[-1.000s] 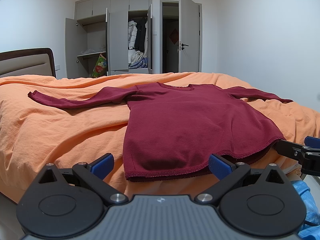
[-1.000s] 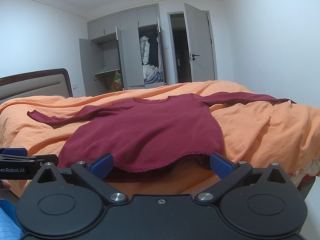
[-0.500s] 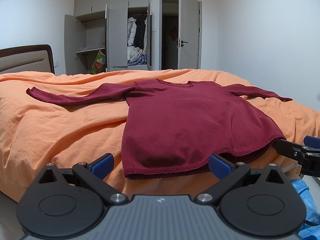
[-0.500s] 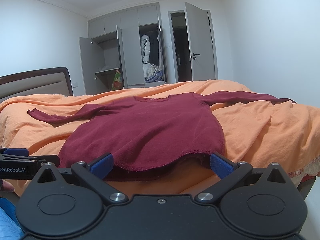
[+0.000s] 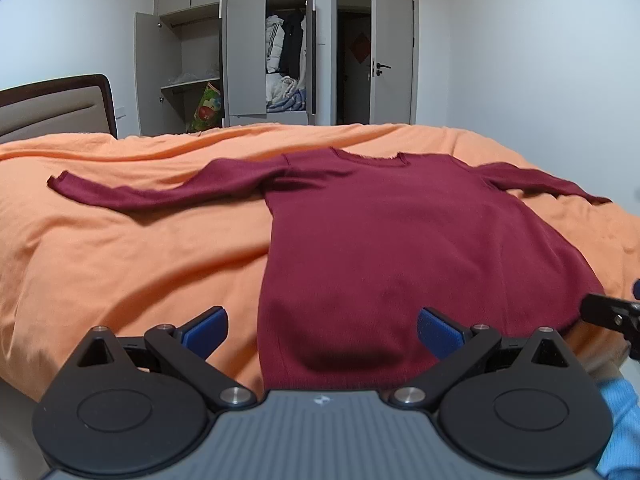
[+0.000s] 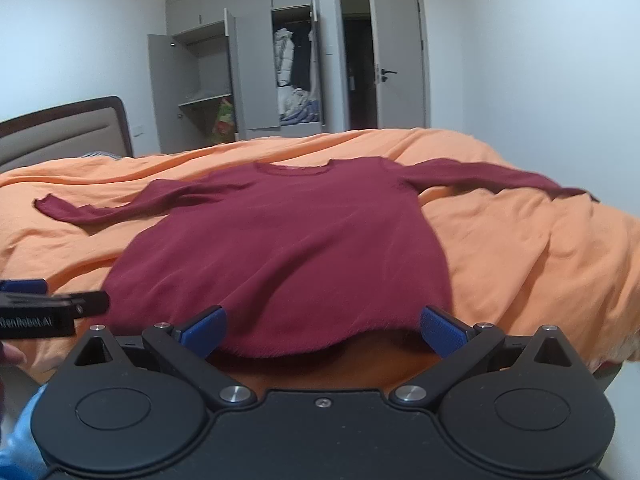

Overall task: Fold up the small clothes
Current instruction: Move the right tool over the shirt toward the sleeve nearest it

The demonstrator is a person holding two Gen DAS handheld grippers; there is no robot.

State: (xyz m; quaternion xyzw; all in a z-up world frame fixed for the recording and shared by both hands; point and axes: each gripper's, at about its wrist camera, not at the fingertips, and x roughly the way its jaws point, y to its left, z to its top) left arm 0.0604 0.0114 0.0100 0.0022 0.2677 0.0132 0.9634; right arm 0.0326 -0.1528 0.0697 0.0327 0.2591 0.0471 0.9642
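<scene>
You have both grippers at the near edge of the bed (image 5: 120, 248), and no fold has been made yet as far as the views show: the shirt (image 5: 392, 248) lies flat and face up, both sleeves stretched out sideways, collar toward the far edge and hem hanging a little over the near edge. Your left gripper (image 5: 322, 326) is spread wide and holds nothing, its fingers straddling the shirt's left hem corner; your right gripper (image 6: 322, 326) is likewise spread and empty, straddling the hem toward its right corner. So the whole job is left: sleeves in, body folded. The left view shows the hem corner dropping over the bed edge right down to the gripper body, and the right gripper's tip poking in at its right rim. The right view shows what the left hides: the hem sagging free with shadow under it, and the left gripper at its left rim. Beyond the bed, both views show an open wardrobe (image 5: 248, 52) and a door (image 6: 396, 56).
</scene>
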